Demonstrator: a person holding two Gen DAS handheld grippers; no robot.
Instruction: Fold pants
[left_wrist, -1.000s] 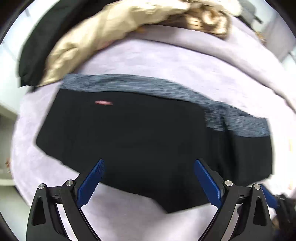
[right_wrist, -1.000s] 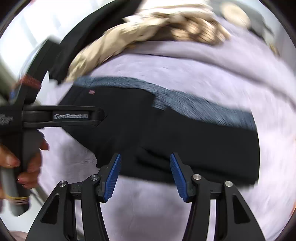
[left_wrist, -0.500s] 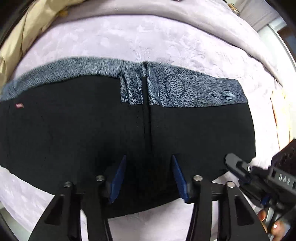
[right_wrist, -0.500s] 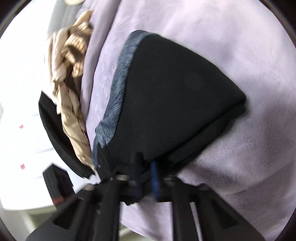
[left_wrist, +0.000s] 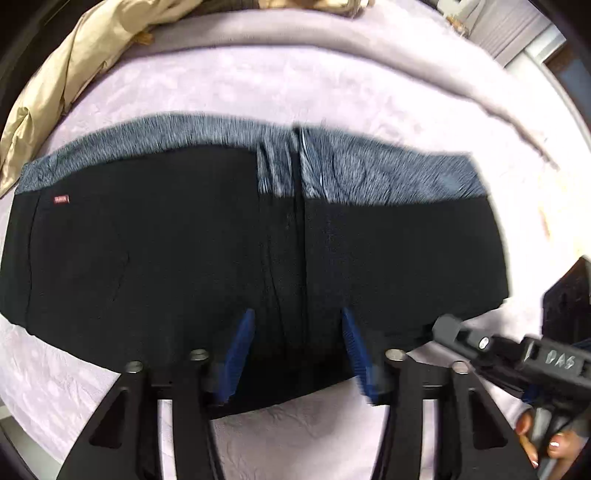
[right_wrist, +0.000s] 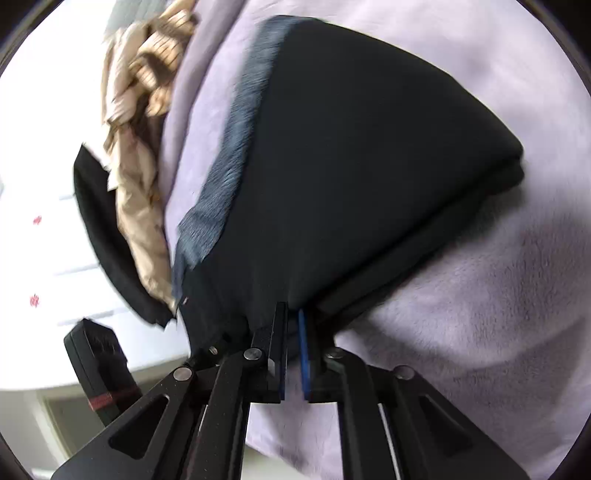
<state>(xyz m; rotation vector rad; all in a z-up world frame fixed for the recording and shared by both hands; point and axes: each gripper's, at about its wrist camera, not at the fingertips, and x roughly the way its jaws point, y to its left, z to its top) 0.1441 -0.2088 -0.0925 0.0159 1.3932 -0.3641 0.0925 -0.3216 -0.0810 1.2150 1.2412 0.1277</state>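
Pants (right_wrist: 351, 155) edge pinched between right tongs (right_wrist: 292, 354).

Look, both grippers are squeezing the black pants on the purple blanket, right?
Not both. In the right wrist view the right gripper is shut on the edge of the black pants. In the left wrist view the left gripper has just been opening; its blue pads stand apart over the pants on the purple blanket.

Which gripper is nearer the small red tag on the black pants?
Left. The left gripper hovers open over the black pants, right of the red tag; the right gripper clamps their far-right edge.
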